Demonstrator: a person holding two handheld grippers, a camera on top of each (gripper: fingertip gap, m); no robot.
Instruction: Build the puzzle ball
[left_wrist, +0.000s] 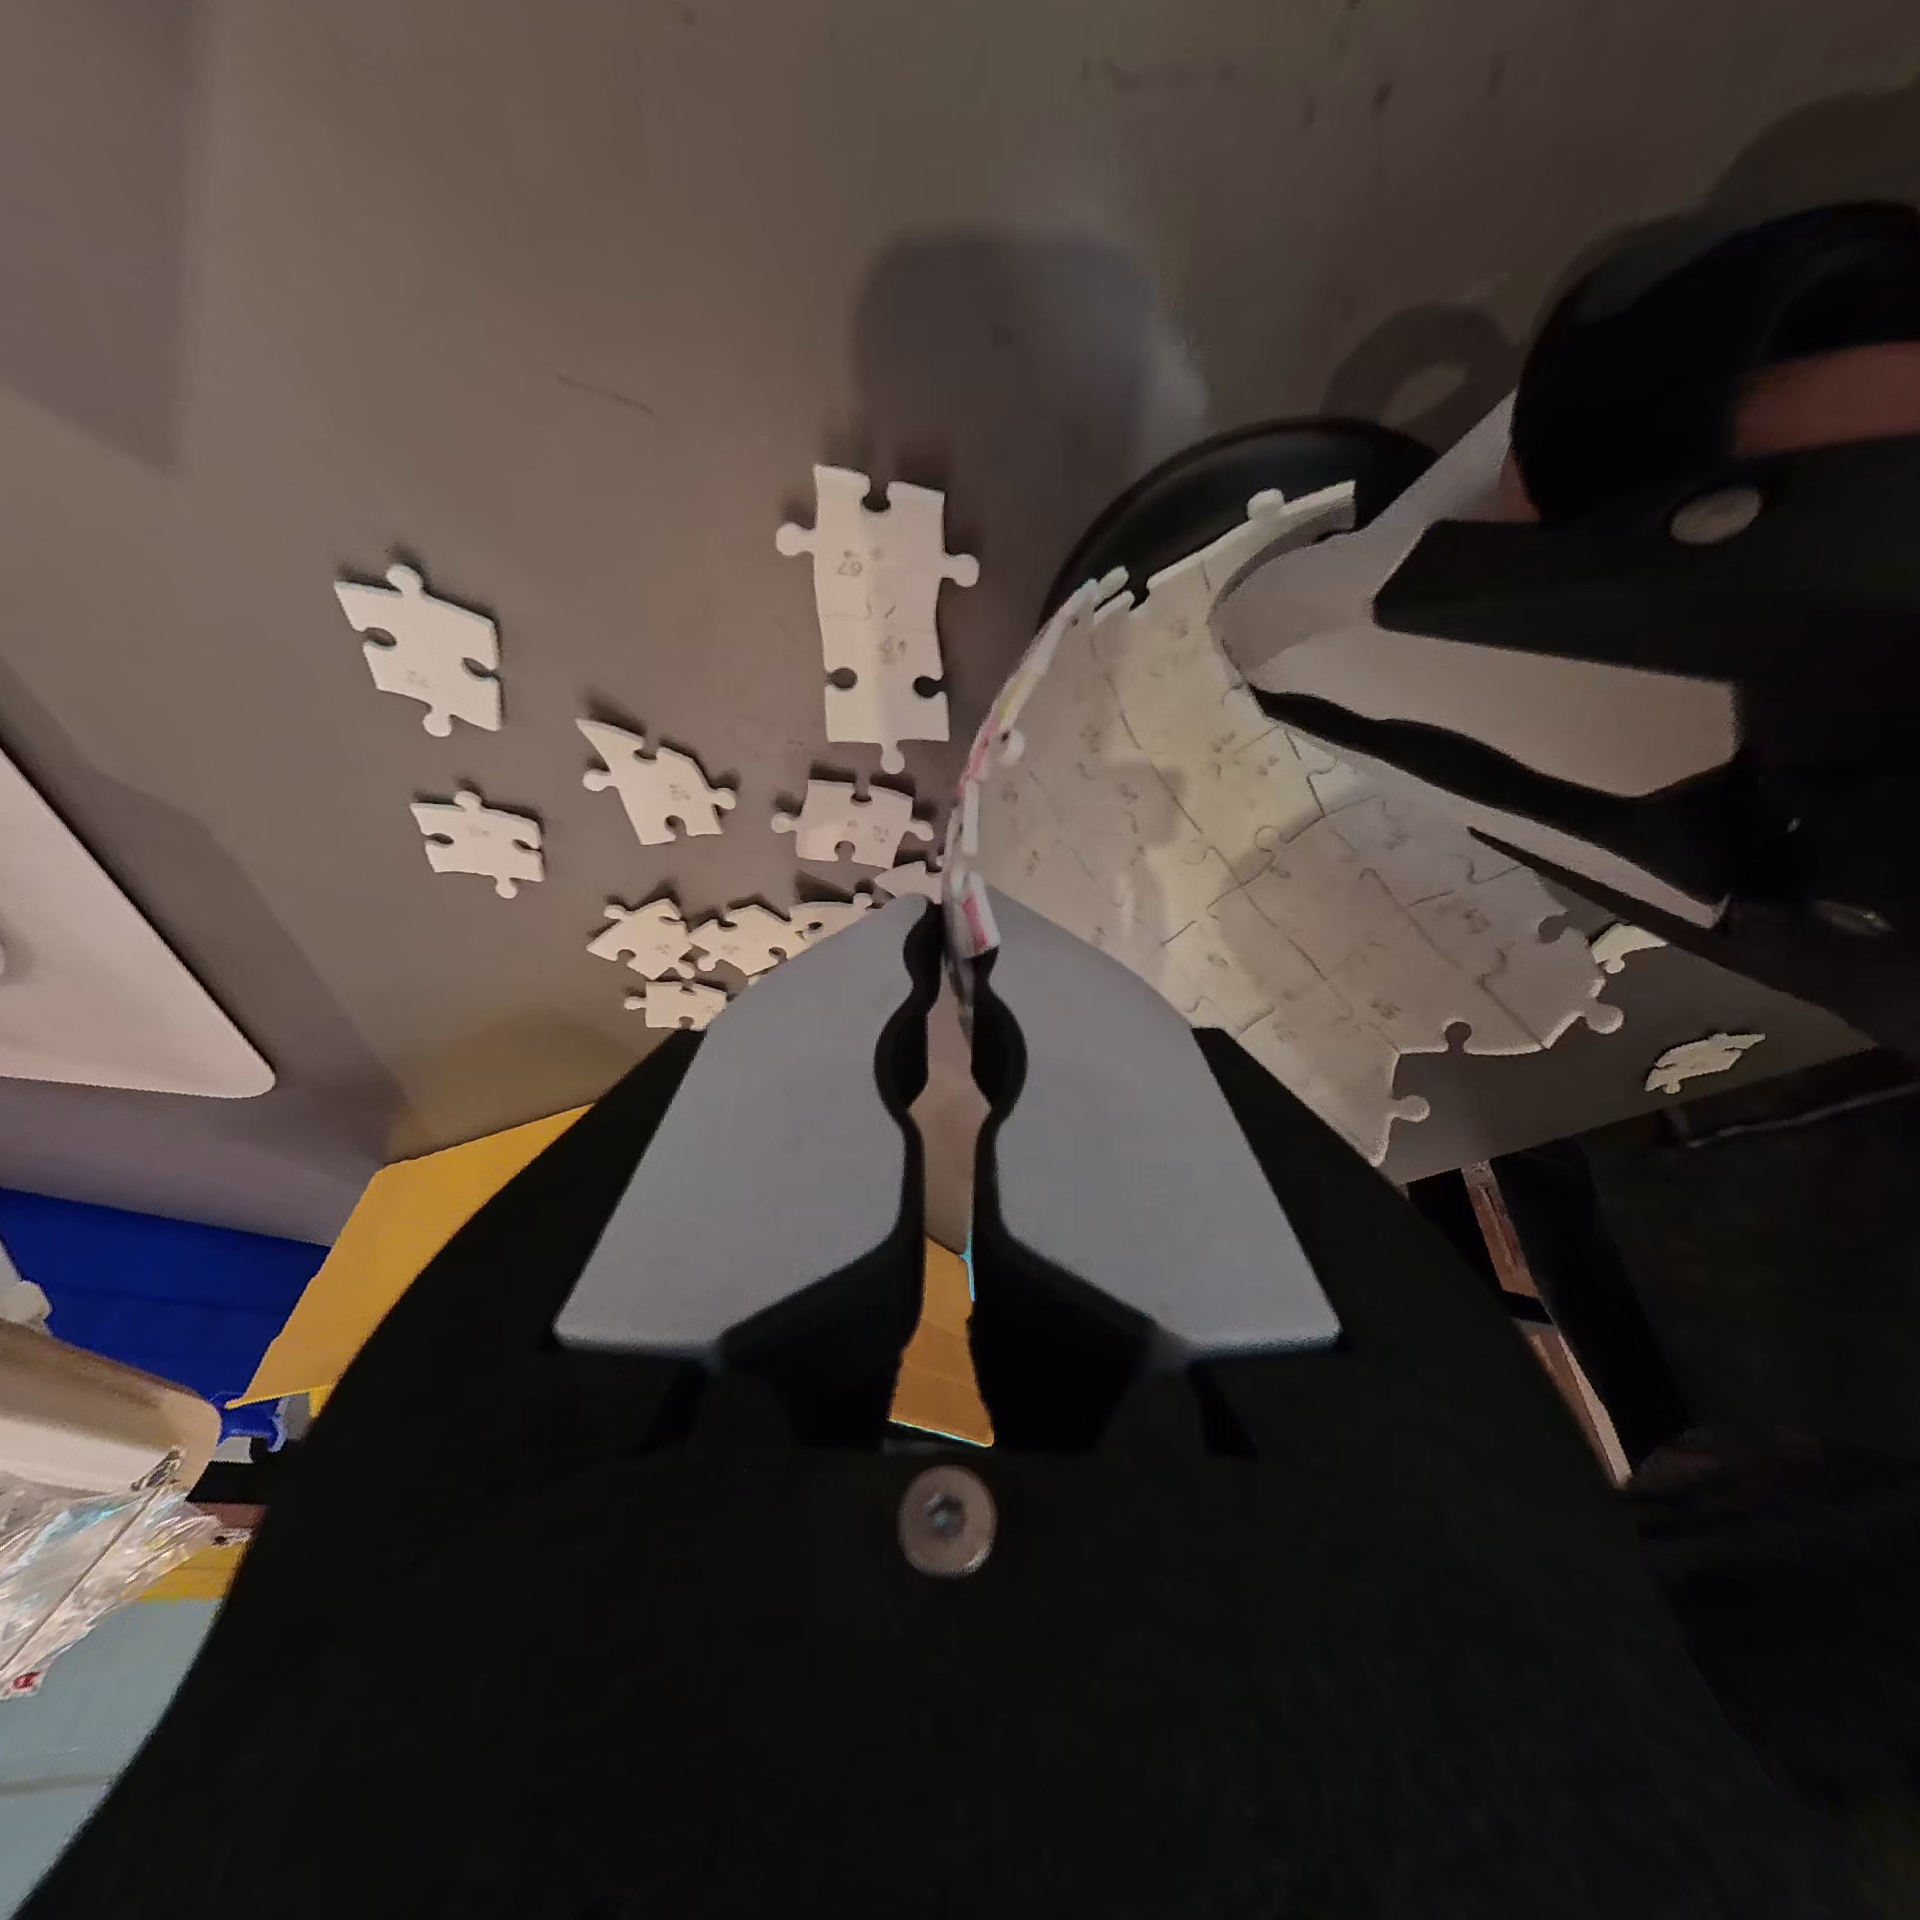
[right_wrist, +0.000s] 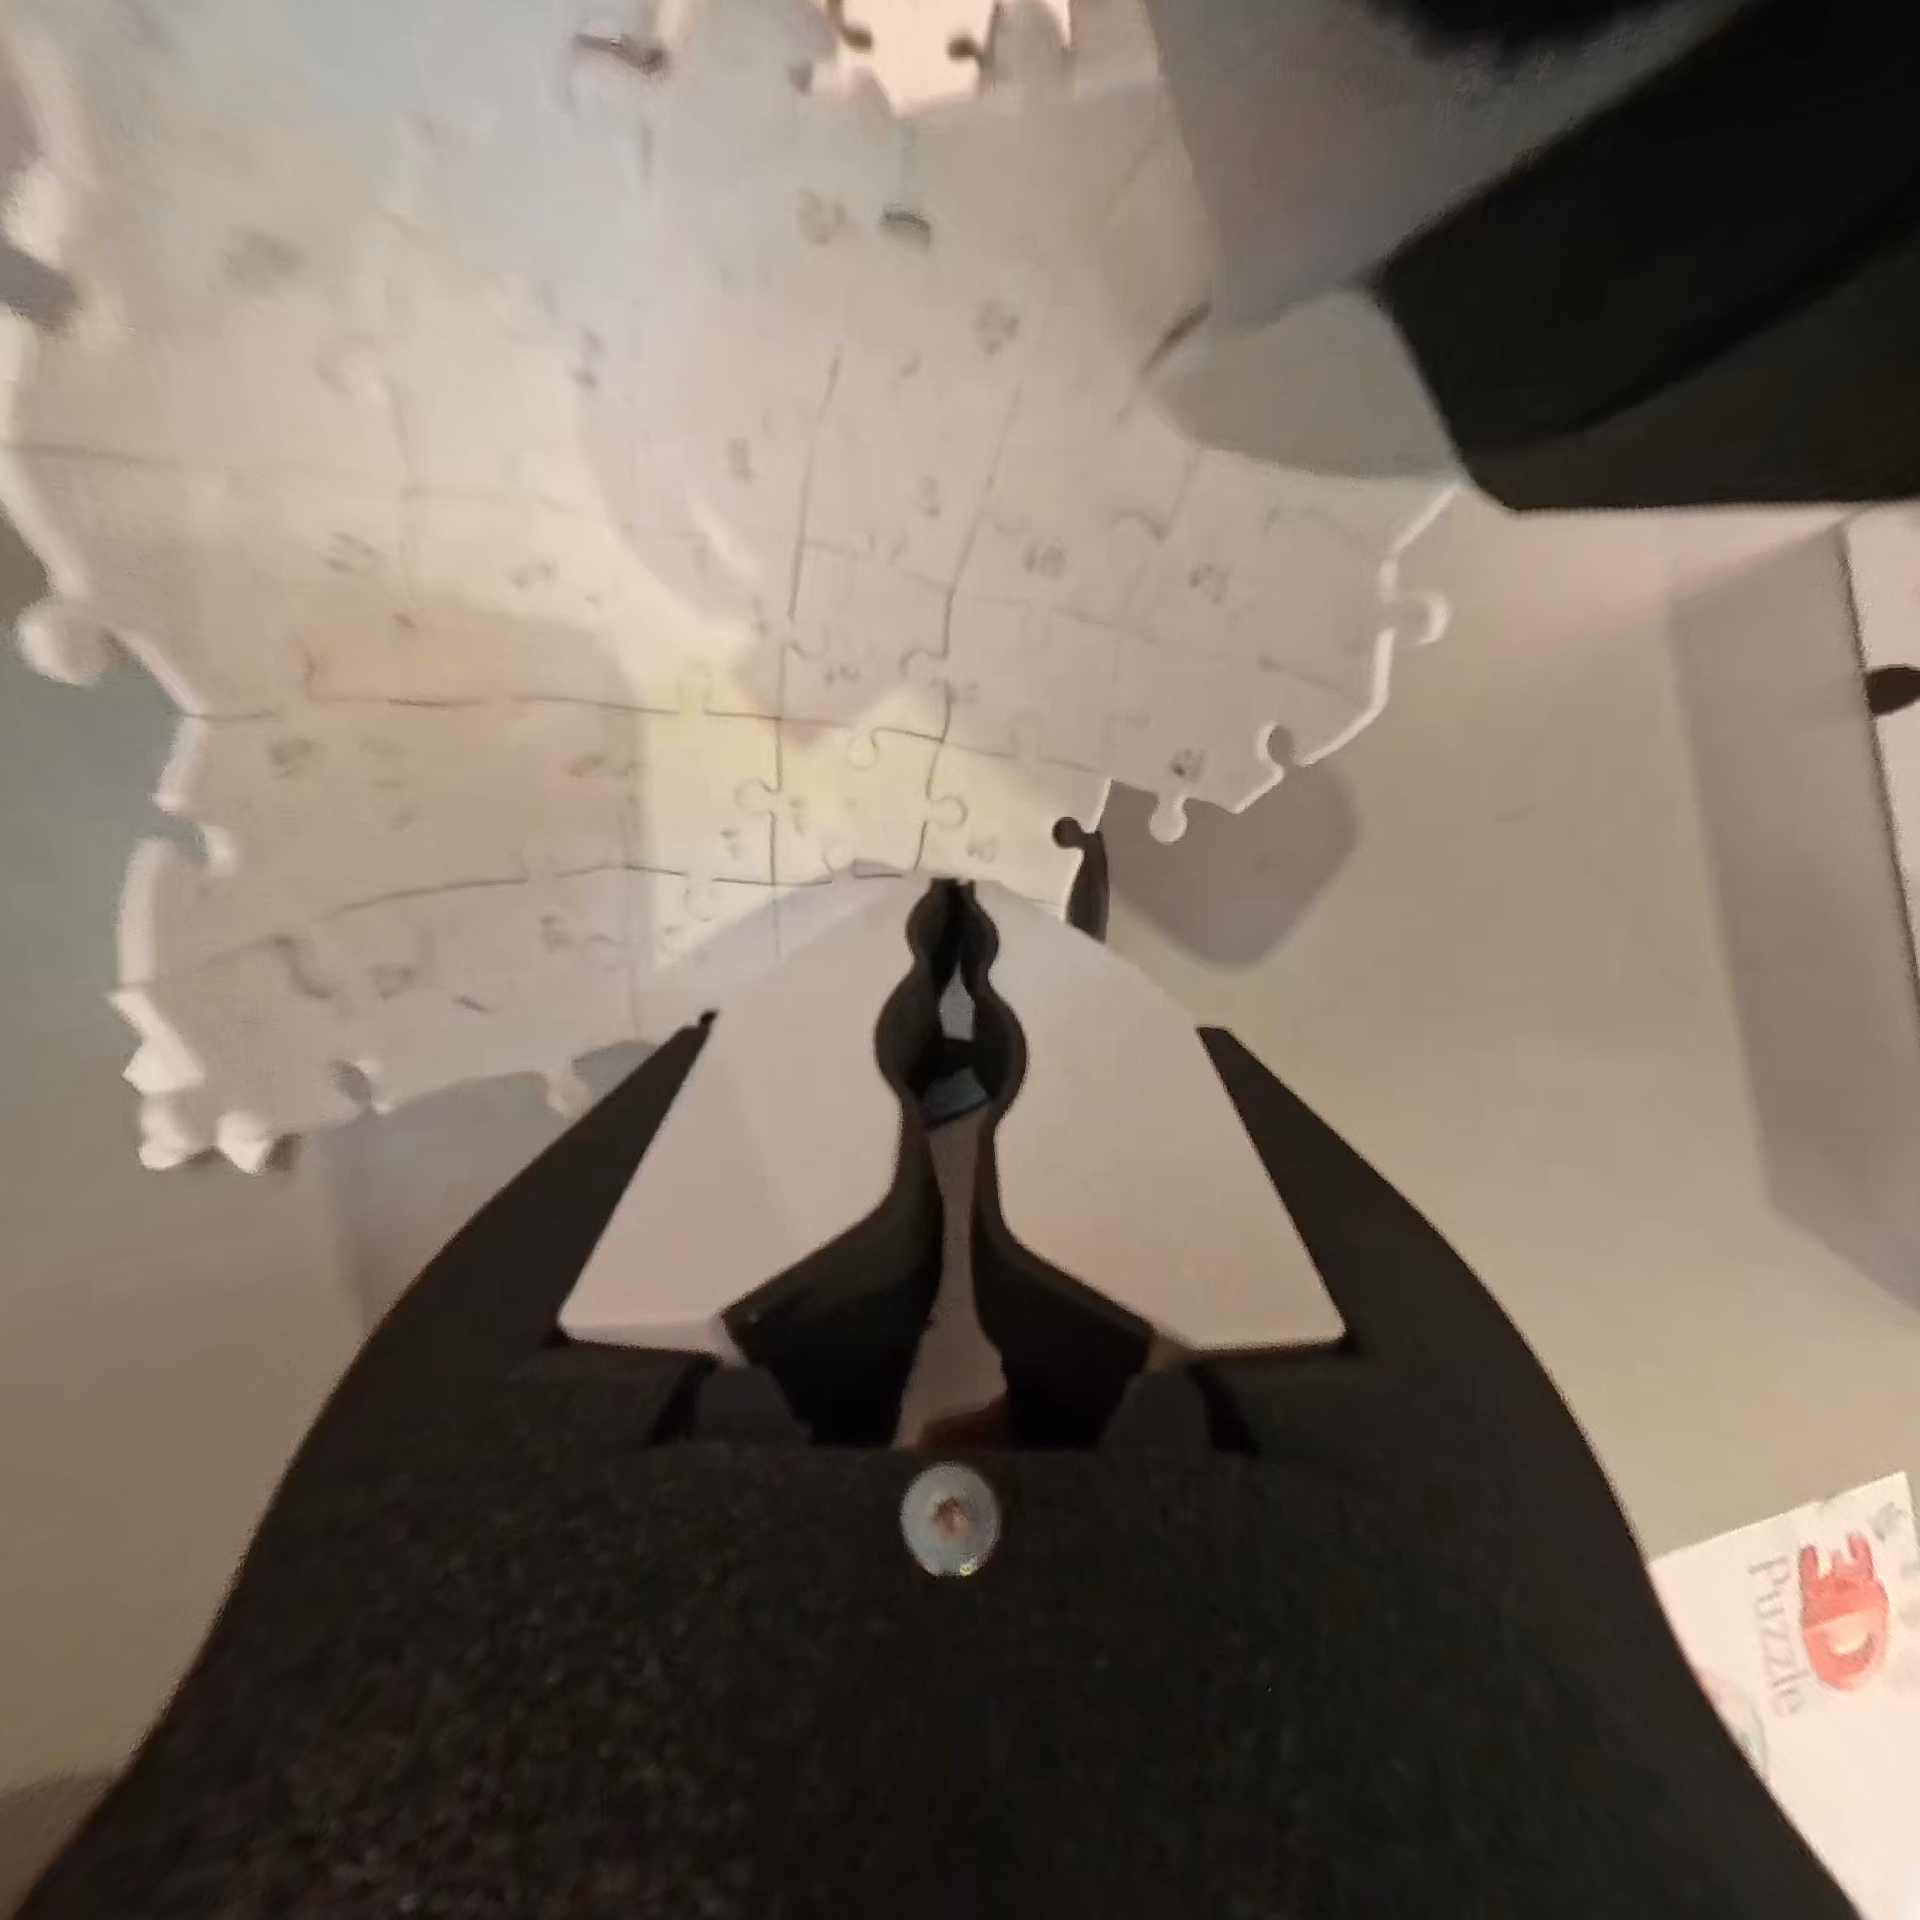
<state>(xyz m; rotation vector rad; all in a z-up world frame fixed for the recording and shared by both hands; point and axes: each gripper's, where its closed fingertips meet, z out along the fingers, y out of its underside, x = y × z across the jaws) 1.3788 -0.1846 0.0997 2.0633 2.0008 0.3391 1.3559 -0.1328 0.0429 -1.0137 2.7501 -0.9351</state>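
Note:
A part-built puzzle ball shell (left_wrist: 1247, 831), curved, with its white inner side showing, is held above the grey table (left_wrist: 520, 312). My left gripper (left_wrist: 961, 925) is shut on the shell's left rim. My right gripper (left_wrist: 1242, 665) comes in from the right with its tips at the shell's upper part. In the right wrist view, the right gripper (right_wrist: 956, 888) is shut at the shell's (right_wrist: 623, 520) near edge, and the left gripper (right_wrist: 1195, 395) shows at the top right. Several loose white pieces (left_wrist: 665, 790) and a joined pair (left_wrist: 883, 613) lie on the table.
A black round object (left_wrist: 1226, 468) sits behind the shell. A white board (left_wrist: 104, 935), a yellow box (left_wrist: 468, 1247) and a clear plastic bag (left_wrist: 73, 1538) are at the left. A white box (right_wrist: 1891, 727) and a printed leaflet (right_wrist: 1808, 1621) are at the right. Tip to tip, the grippers are about 8 cm apart.

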